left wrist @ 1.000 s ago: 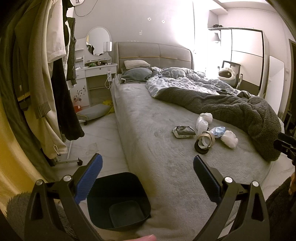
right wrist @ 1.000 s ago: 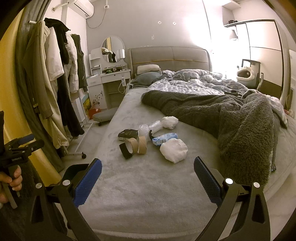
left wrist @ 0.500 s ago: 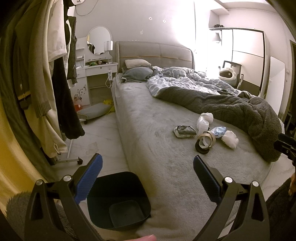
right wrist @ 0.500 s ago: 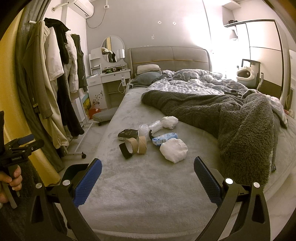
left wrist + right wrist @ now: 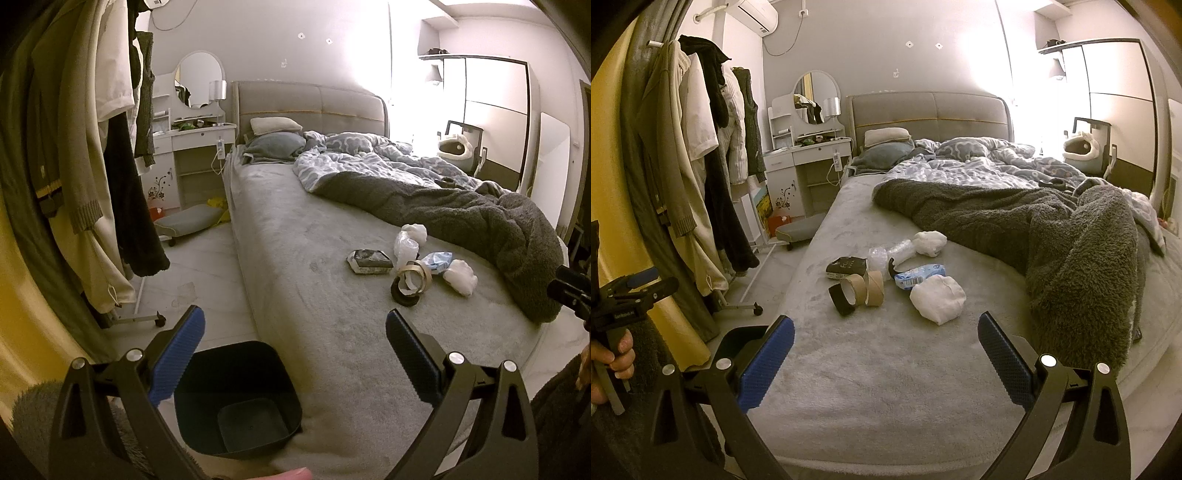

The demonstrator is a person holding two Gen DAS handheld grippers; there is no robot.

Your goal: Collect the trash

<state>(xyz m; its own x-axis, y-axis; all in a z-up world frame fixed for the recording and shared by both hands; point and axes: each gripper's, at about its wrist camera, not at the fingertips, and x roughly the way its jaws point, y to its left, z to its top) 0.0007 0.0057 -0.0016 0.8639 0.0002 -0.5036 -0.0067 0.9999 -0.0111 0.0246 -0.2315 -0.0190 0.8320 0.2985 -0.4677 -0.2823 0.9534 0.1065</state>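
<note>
A small pile of trash lies on the grey bed (image 5: 886, 369): cardboard tape rolls (image 5: 864, 290) (image 5: 415, 280), a black band (image 5: 839, 300), a dark packet (image 5: 846, 266) (image 5: 369, 257), crumpled clear plastic (image 5: 888, 254) (image 5: 404, 248), a blue wrapper (image 5: 918, 275) (image 5: 437, 260) and white wads (image 5: 938, 299) (image 5: 460, 282). A dark bin (image 5: 236, 402) stands on the floor at the bed's near left corner. My left gripper (image 5: 293, 358) hangs open above the bin and bed corner. My right gripper (image 5: 886, 360) is open over the bed's foot, short of the pile. Both hold nothing.
A rumpled dark grey blanket (image 5: 1071, 251) covers the bed's right side. Coats hang on a wheeled rack (image 5: 701, 177) at the left, with a white dresser (image 5: 809, 162) behind. A person's hand (image 5: 609, 360) holds the left gripper's handle.
The left view has shifted very slightly; the right view is the same. Nothing was picked up or released.
</note>
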